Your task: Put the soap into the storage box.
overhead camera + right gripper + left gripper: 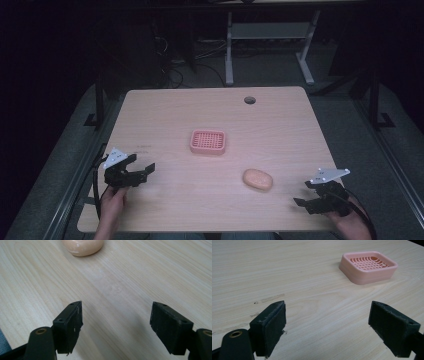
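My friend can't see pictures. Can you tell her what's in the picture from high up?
A wooden table holds a pink soap dish near its middle and a peach-coloured bar of soap lying apart from it, nearer the person. A hand holds an open left gripper and another an open right gripper, both empty.

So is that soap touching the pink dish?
Apart. The high view shows bare table between the soap and the pink dish.
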